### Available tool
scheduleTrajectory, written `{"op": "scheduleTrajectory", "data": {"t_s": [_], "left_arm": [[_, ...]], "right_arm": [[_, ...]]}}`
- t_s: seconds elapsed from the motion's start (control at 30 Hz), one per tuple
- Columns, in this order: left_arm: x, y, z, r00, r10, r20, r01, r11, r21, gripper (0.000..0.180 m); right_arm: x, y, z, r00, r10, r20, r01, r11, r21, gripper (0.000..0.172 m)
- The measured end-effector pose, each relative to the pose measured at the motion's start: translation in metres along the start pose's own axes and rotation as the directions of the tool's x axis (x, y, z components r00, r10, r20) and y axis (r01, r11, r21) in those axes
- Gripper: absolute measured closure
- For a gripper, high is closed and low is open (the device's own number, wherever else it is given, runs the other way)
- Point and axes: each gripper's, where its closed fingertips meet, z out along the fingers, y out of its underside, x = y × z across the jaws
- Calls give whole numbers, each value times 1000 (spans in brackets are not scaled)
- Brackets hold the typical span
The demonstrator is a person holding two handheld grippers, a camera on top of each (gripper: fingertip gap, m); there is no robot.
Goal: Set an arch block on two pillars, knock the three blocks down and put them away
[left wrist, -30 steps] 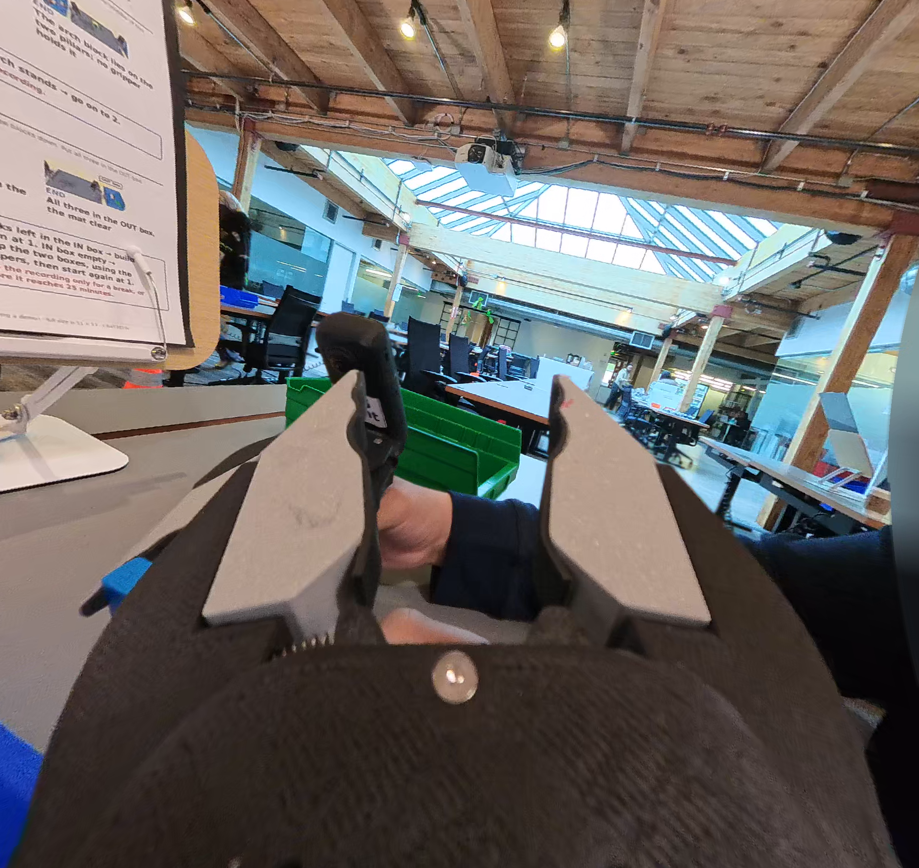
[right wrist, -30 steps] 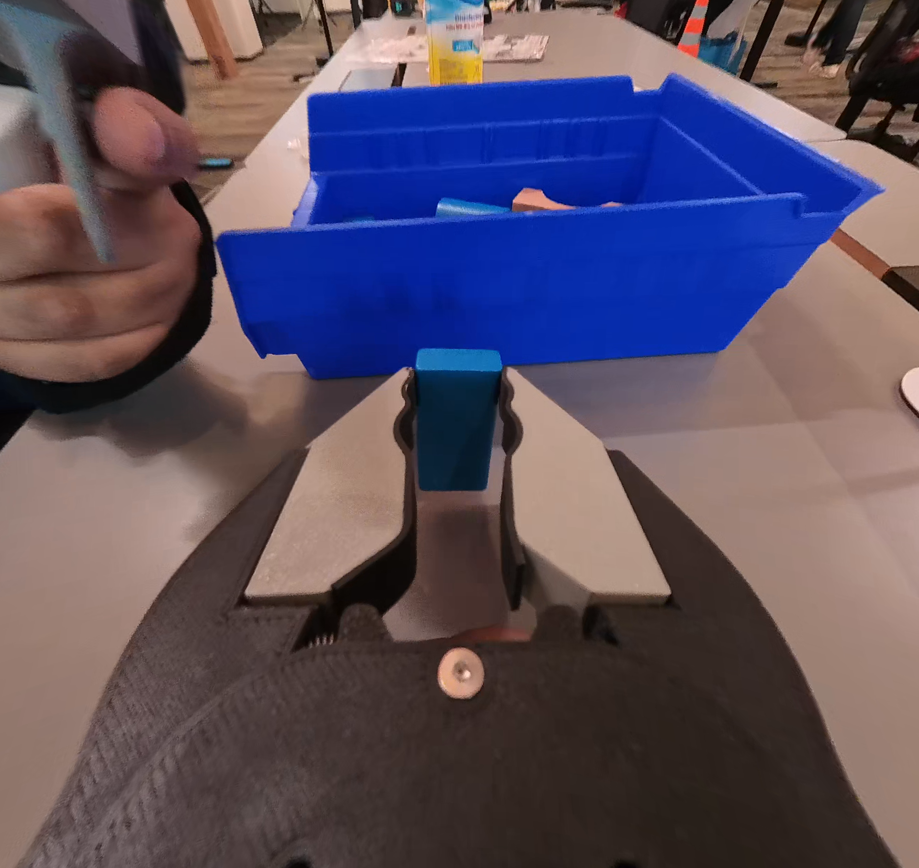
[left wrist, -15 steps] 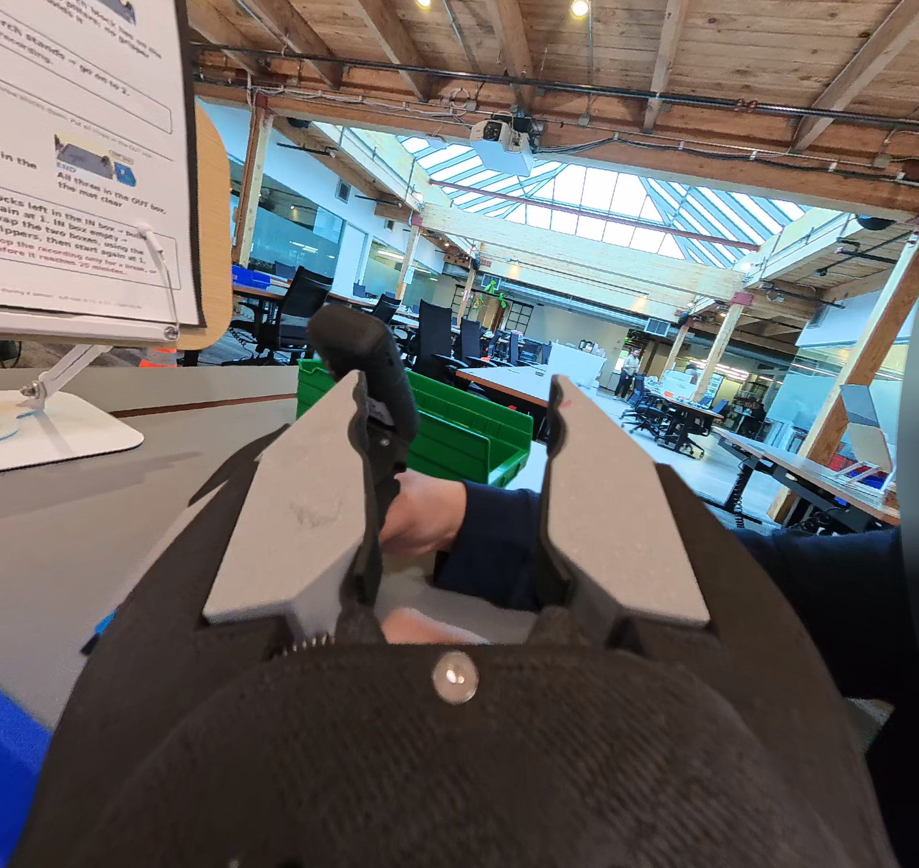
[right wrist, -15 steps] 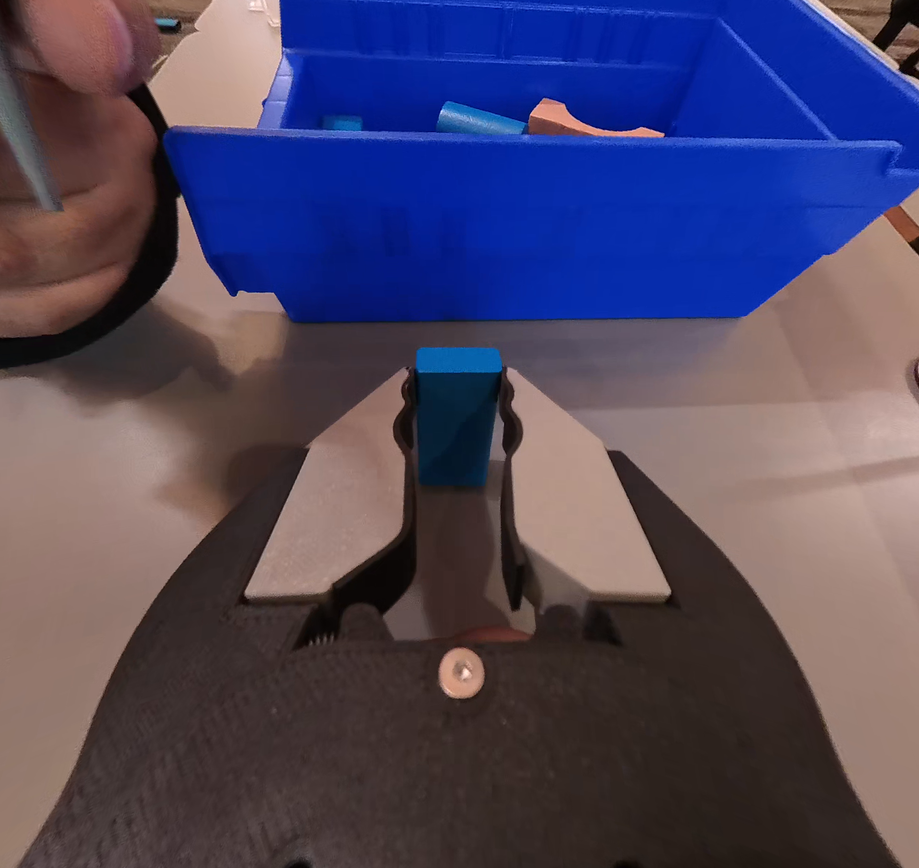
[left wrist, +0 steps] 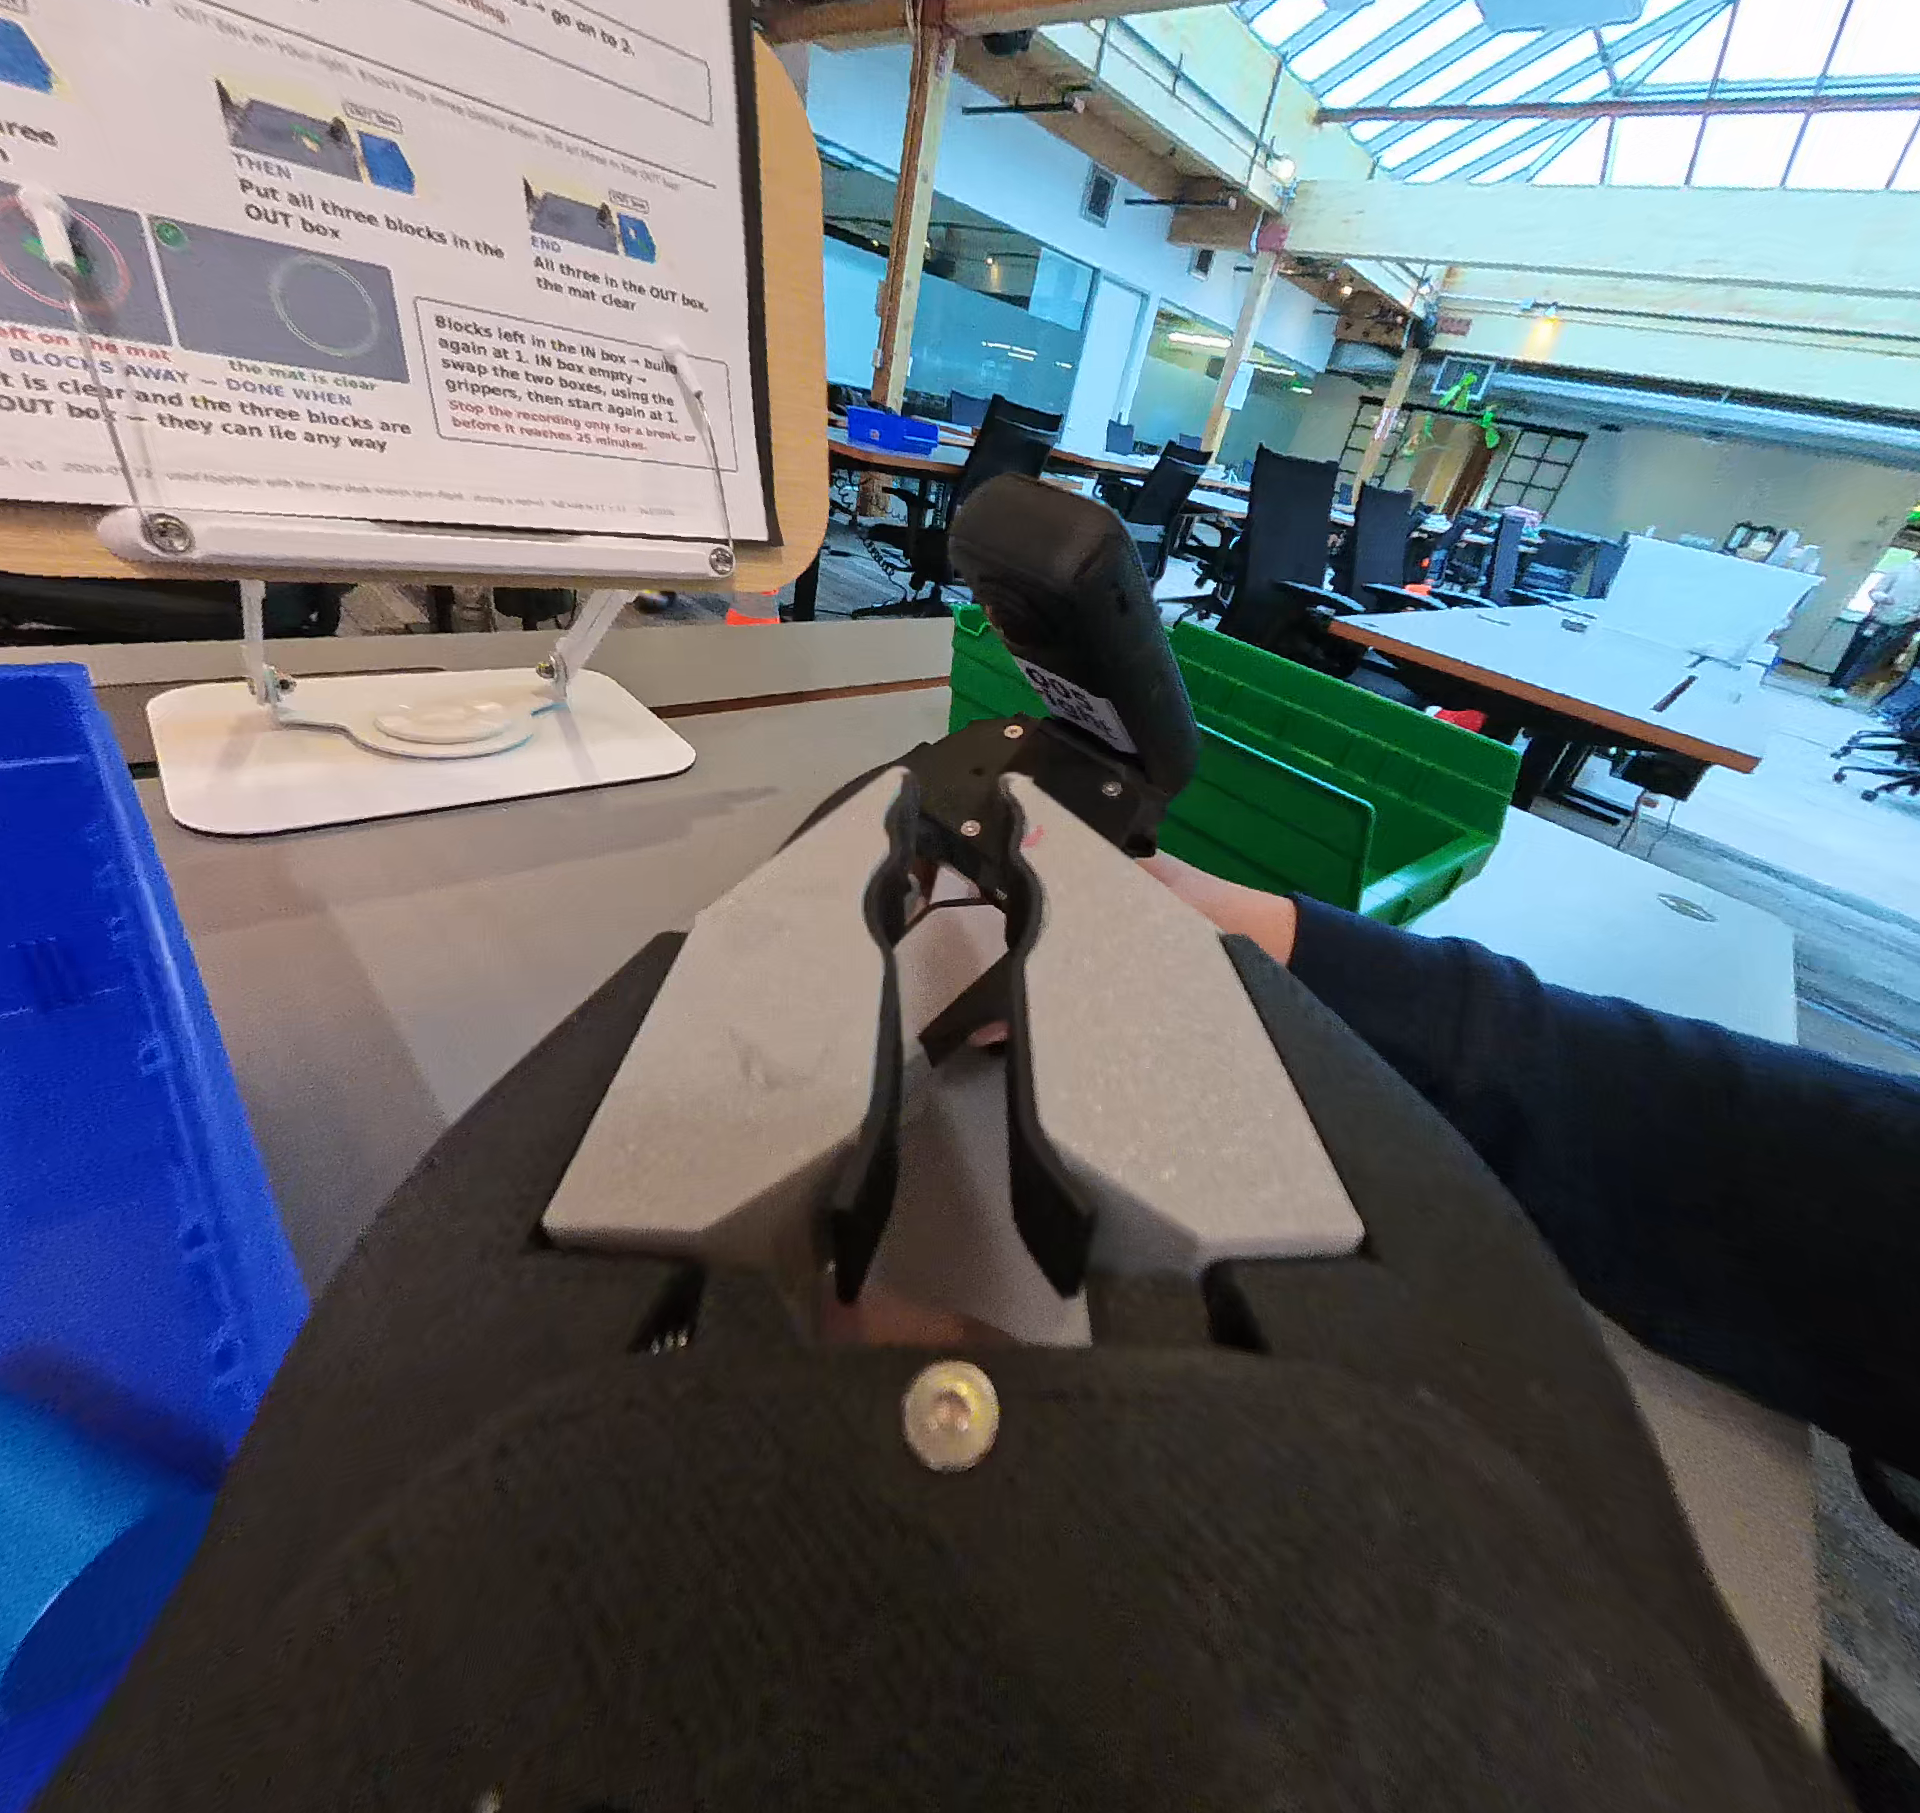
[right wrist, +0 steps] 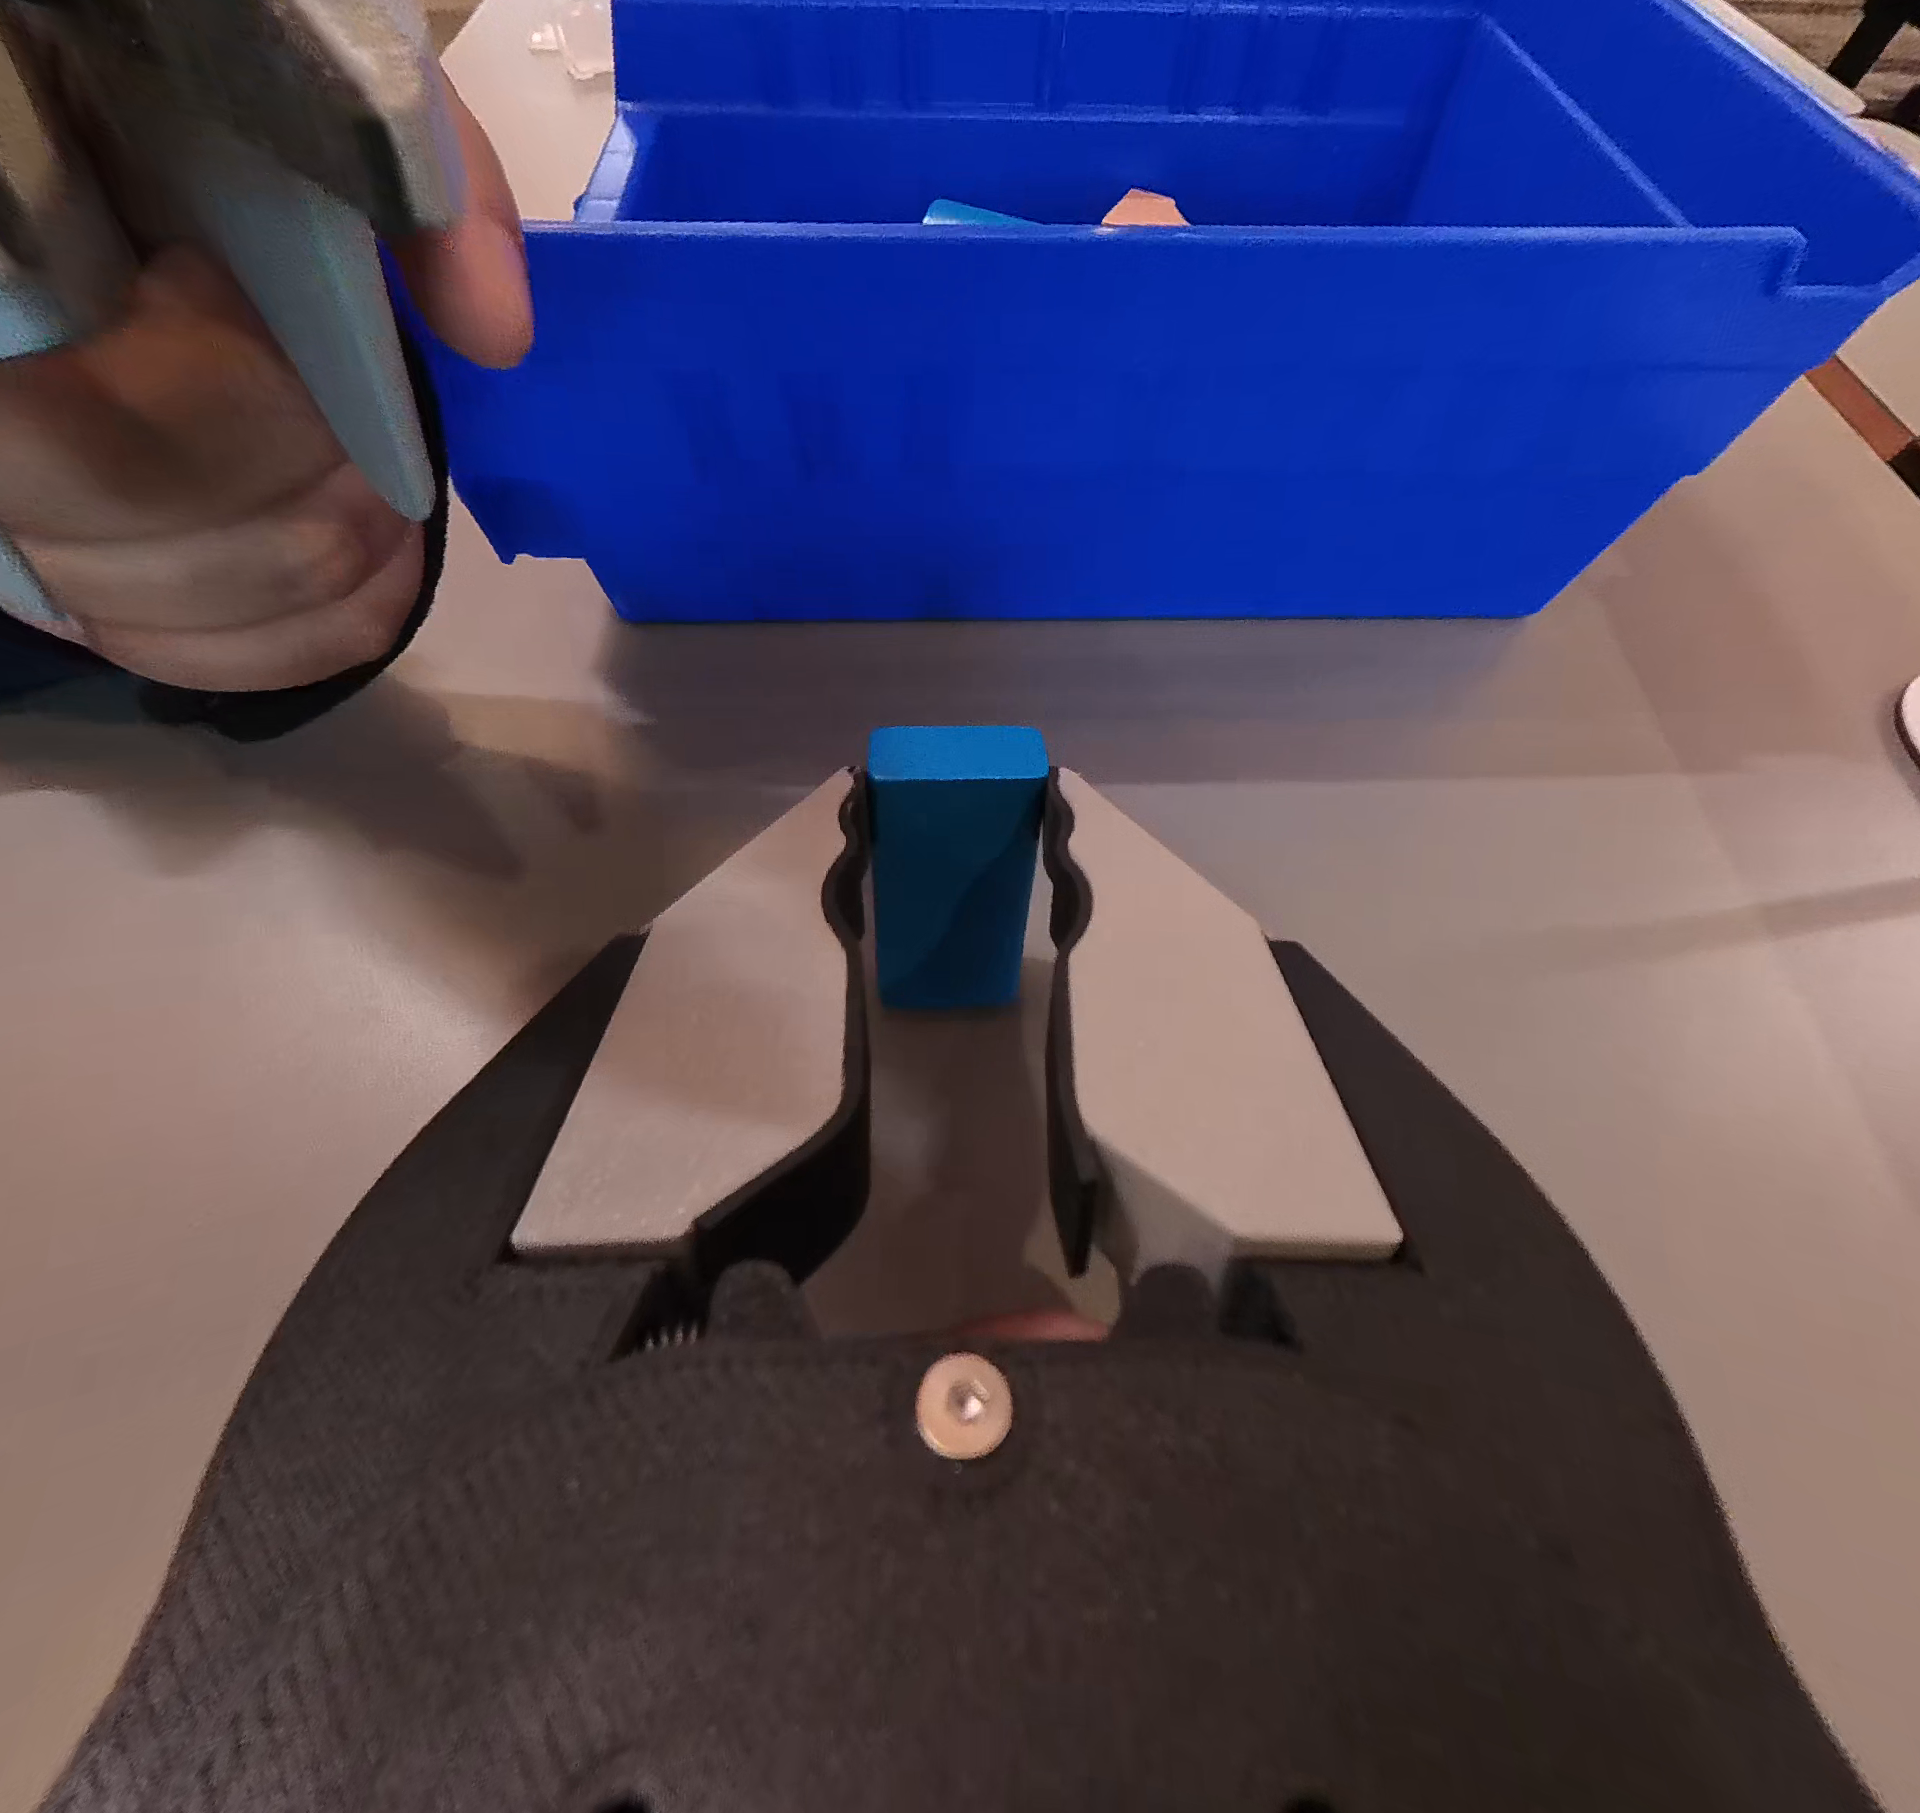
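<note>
Printed writing covers the instruction sheet (left wrist: 364, 205) (on a stand (left wrist: 416, 745)); a label (left wrist: 1075, 714) marks the other tool.

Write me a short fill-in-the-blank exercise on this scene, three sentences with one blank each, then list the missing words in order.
1. The right gripper has its jaws closed on a small block whose colour is ____.
2. Straight ahead of that block on the table stands a large bin coloured ____.
3. In the left wrist view, the bin behind the right gripper's handle is coloured ____.

Missing words: blue; blue; green
</note>
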Motion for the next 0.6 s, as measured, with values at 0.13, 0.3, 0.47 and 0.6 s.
{"op": "scheduleTrajectory", "data": {"t_s": [0.13, 0.3, 0.47, 0.6], "left_arm": [[-17, 10, 2, 995, -23, 97, 28, 998, -56, 180], [-47, 42, 5, 951, 77, 301, -3, 971, -238, 180], [-56, 56, 4, 931, 118, 345, -3, 949, -315, 180], [-57, 56, 4, 931, 121, 344, -8, 950, -313, 180]], "right_arm": [[0, 1, 0, 1000, -5, -1, 5, 1000, -8, 141], [1, 3, -4, 1000, -6, -7, 6, 1000, -6, 141], [1, 4, -6, 1000, 1, -2, -1, 1000, -5, 142], [1, 5, -6, 1000, -4, -5, 4, 1000, -7, 142]]}}
